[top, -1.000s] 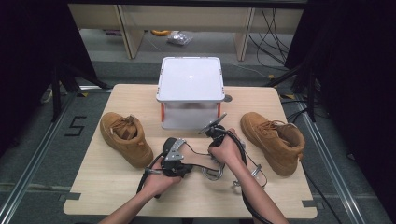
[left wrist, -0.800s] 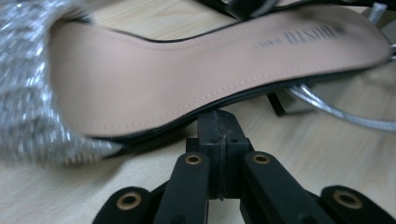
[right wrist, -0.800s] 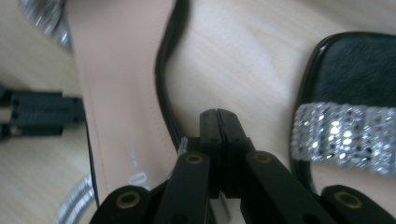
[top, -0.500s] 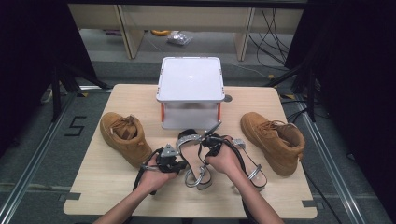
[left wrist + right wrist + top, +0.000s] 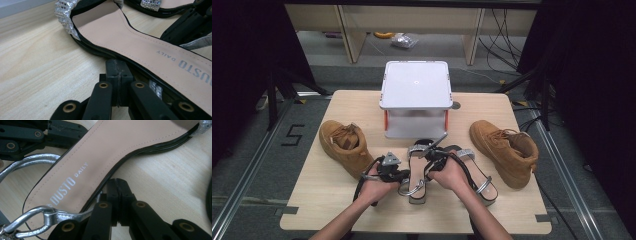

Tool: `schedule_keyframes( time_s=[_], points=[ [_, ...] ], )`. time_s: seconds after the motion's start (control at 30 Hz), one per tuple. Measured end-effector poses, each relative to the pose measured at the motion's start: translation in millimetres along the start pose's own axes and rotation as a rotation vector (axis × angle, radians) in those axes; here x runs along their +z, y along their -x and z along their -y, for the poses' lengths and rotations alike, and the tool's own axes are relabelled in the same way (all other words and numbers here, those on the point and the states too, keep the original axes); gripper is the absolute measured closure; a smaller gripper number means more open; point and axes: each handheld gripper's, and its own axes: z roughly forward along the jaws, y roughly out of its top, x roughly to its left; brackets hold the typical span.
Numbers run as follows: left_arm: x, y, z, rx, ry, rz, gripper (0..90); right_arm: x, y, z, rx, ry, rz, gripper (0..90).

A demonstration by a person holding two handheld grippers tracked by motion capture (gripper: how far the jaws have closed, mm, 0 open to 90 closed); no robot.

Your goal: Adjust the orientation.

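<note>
Wooden table point(image 5: 327, 200), bottom centre of the high view: sandal point(image 5: 416, 170) lying lengthwise, toe toward the white stand point(image 5: 416, 85). Left gripper point(image 5: 398, 175) and right gripper point(image 5: 432, 152) both clenched shut, flanking the sandal's edges from either side, equally near.

Even overhead light on the pale table point(image 5: 327, 200) in the high view, soft short shadows beneath the tan boots point(image 5: 343, 145); surroundings drop into deep black at both sides; the white box lid point(image 5: 416, 84) glows almost washed out; both gripper views run bright and close, wood grain crisp, nearest jaw links slightly soft; silver sandal strap point(image 5: 32, 216) throws small glints.
</note>
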Motion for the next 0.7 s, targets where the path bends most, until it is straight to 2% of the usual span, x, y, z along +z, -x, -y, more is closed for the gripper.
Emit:
schedule_keyframes(
  time_s=[0.03,0.1,0.13,0.17,0.2,0.23,0.27,0.33,0.37,0.4,0.43,0.47,0.5,0.53,0.63,0.7],
  points=[
    [-1.9,1.4,-0.1,-0.014,0.037,0.004,89.5,0.2,2.1,0.4,-0.015,0.010,0.002,87.5],
    [-12.3,0.1,-2.6,-0.005,0.060,-0.003,88.1,-2.5,2.3,2.1,0.020,0.011,-0.008,84.4],
    [-18.4,-1.3,-4.3,0.009,0.077,-0.002,87.4,-4.8,2.0,3.1,0.040,0.020,0.005,82.9],
    [-24.2,-0.9,-6.1,0.000,0.108,-0.002,86.7,-8.3,2.5,4.4,0.047,0.038,0.010,79.7],
    [-24.2,-0.9,-6.1,0.000,0.108,-0.002,86.0,-11.9,5.3,6.1,0.039,0.058,0.028,77.3],
    [-31.1,-1.3,-8.6,-0.001,0.128,0.000,86.0,-11.9,5.3,6.1,0.039,0.058,0.028,77.3],
    [-37.8,-2.7,-11.4,0.004,0.145,0.010,84.6,-19.8,7.3,7.5,0.056,0.092,0.035,72.0],
    [-50.7,-4.5,-18.2,0.020,0.185,-0.013,83.9,-24.1,8.2,8.4,0.075,0.107,0.030,68.8],
    [-55.9,-6.3,-22.2,0.020,0.209,-0.010,83.4,-27.5,7.3,8.7,0.112,0.124,0.031,67.4],
    [-65.7,-9.5,-31.1,0.021,0.254,-0.023,82.3,-32.1,9.8,9.7,0.095,0.141,0.049,61.9],
    [-65.7,-9.5,-31.1,0.021,0.254,-0.023,81.5,-32.1,9.8,9.7,0.095,0.141,0.049,61.9],
    [-69.7,-11.2,-36.1,0.025,0.275,-0.029,81.2,-33.9,11.1,10.4,0.102,0.168,0.051,61.1],
    [-73.1,-13.2,-41.2,0.034,0.295,-0.033,81.2,-33.9,11.1,10.4,0.102,0.168,0.051,61.1],
    [-78.0,-17.8,-50.9,0.051,0.319,-0.041,79.2,-33.9,11.2,11.2,0.128,0.183,0.035,58.4],
    [-80.6,-23.9,-59.0,0.053,0.348,-0.056,78.0,-33.5,11.4,12.2,0.128,0.196,0.028,57.7],
    [-82.8,-29.6,-66.0,0.046,0.360,-0.073,76.7,-32.6,7.4,12.9,0.156,0.213,0.013,55.6]
  ],
)
